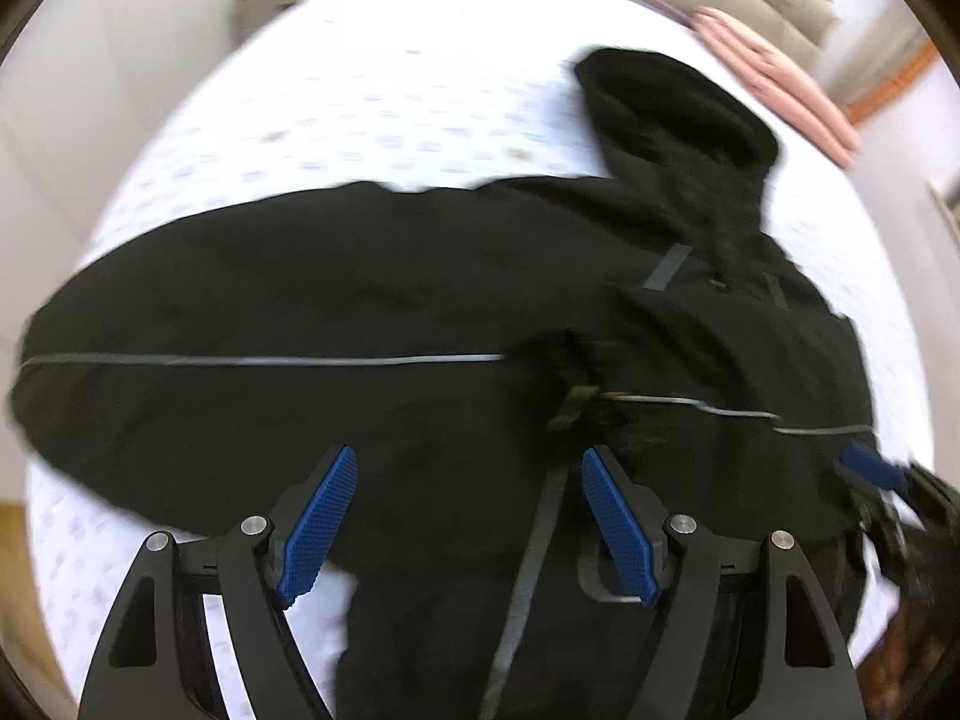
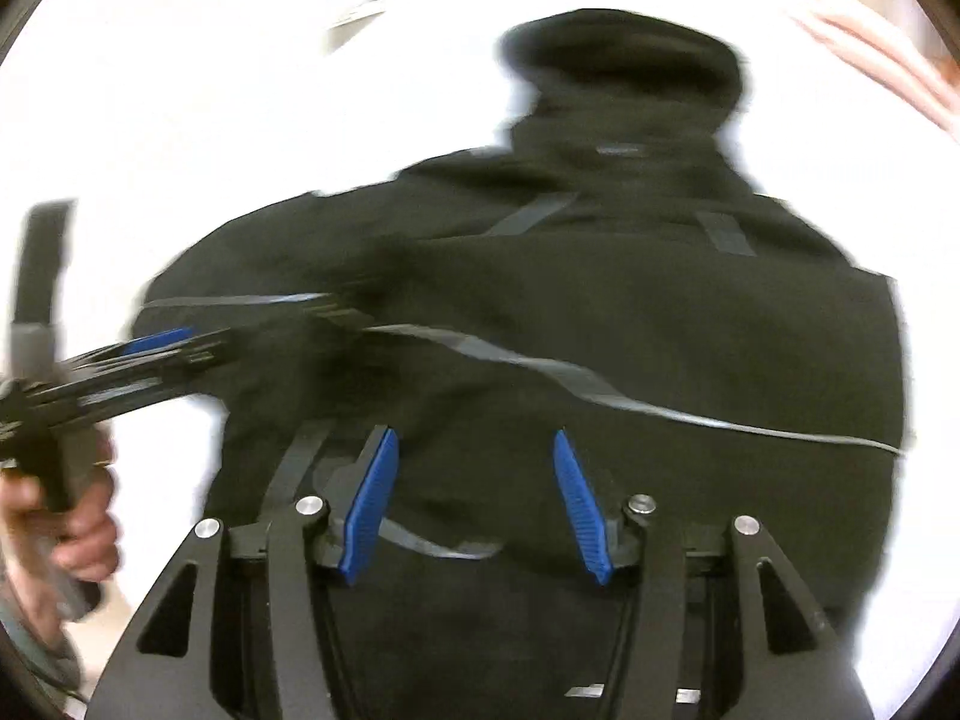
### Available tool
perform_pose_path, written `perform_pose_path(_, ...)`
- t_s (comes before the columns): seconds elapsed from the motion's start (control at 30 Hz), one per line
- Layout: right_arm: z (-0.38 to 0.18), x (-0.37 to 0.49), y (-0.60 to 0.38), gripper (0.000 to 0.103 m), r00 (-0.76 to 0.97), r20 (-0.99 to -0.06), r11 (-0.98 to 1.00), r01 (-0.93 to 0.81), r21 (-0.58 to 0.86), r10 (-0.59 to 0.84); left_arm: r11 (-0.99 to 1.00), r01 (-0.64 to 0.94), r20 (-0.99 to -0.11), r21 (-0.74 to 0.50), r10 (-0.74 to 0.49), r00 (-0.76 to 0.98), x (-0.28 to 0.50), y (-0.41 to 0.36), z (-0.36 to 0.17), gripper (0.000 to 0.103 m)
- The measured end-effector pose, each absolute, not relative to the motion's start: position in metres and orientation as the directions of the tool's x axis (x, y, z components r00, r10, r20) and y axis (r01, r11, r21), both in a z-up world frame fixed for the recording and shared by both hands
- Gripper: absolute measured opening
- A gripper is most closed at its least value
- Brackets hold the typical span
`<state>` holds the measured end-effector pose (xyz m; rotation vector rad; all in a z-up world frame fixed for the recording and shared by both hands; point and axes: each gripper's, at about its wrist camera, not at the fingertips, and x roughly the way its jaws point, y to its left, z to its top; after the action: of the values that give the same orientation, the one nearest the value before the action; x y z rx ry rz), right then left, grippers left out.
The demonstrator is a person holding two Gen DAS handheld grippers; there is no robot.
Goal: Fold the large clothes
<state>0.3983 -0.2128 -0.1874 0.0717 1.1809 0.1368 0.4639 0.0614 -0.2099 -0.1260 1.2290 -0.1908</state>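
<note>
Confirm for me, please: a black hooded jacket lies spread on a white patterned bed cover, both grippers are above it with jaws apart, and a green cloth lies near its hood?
Not quite: the cloth near the hood is pink, not green, as the left wrist view shows. The rest holds: the black jacket lies spread on the white patterned bed cover, with the left gripper and right gripper above it, jaws apart.

Both wrist views look steeply down, close over one black jacket [image 1: 420, 300].
</note>
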Motion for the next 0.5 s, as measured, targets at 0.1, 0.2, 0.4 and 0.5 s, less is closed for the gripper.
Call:
perform_pose_path(0.1, -0.211, 0.412, -0.268, 0.050, 0.357, -0.933, 0.993, 0.086, 0.081, 0.045, 0.956, 0.131, -0.912, -0.261, -0.289, 0.290, 0.475, 0.036, -0.220, 0.079)
perform_pose_path(0.2, -0.244, 0.420, -0.304, 0.029, 0.296, -0.954, 0.972, 0.211, 0.102, 0.036, 0.947, 0.149, -0.912, -0.285, -0.315, 0.262, 0.480, 0.018, -0.230, 0.079)
perform_pose_path(0.4, -0.253, 0.421, -0.293, 0.029, 0.296, -0.955, 0.988, 0.152, 0.028, -0.019, 0.954, 0.116, -0.935, -0.275, -0.294, 0.197, 0.494, 0.008, -0.253, 0.030)
perform_pose_path(0.5, -0.249, 0.421, -0.293, 0.029, 0.291, -0.957, 0.990, 0.141, 0.029, -0.013, 0.942, 0.107, -0.909, -0.319, -0.336, 0.246, 0.492, 0.015, -0.243, 0.022)
